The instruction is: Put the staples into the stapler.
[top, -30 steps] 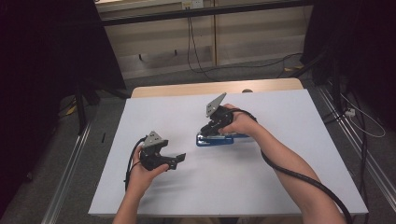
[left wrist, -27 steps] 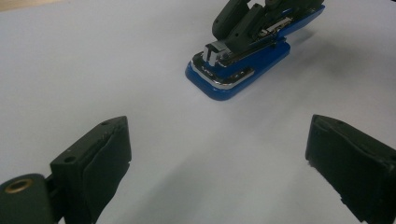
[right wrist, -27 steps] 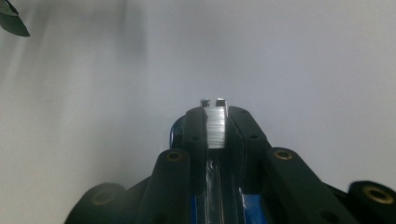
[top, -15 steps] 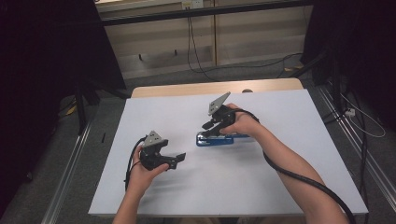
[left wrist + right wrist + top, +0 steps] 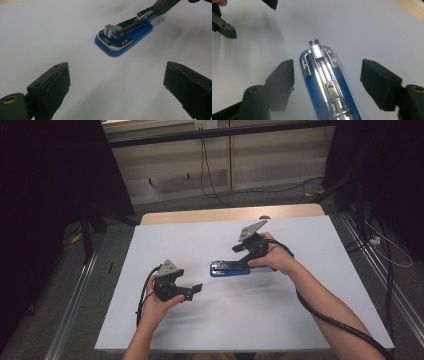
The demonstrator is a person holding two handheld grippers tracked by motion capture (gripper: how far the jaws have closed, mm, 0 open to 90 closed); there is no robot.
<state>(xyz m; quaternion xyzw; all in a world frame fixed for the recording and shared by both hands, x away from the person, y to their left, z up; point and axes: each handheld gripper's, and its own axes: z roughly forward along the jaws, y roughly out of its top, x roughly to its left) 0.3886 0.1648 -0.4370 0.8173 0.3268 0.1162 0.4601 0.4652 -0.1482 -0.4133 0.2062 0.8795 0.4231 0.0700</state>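
Item: blue stapler [image 5: 230,269], lying flat on the white table [image 5: 320,295] near its middle, metal top side up, magazine exposed.

Right hand-held gripper [image 5: 327,82]: jaws just opening, now parted, standing either side of the stapler's rear half without pressing on it; one jaw tip hangs just above the stapler's far end in the left gripper view.

Left hand-held gripper [image 5: 117,82]: jaws wide apart, nothing between them, held low over bare table, pointing at the stapler from a short way off.
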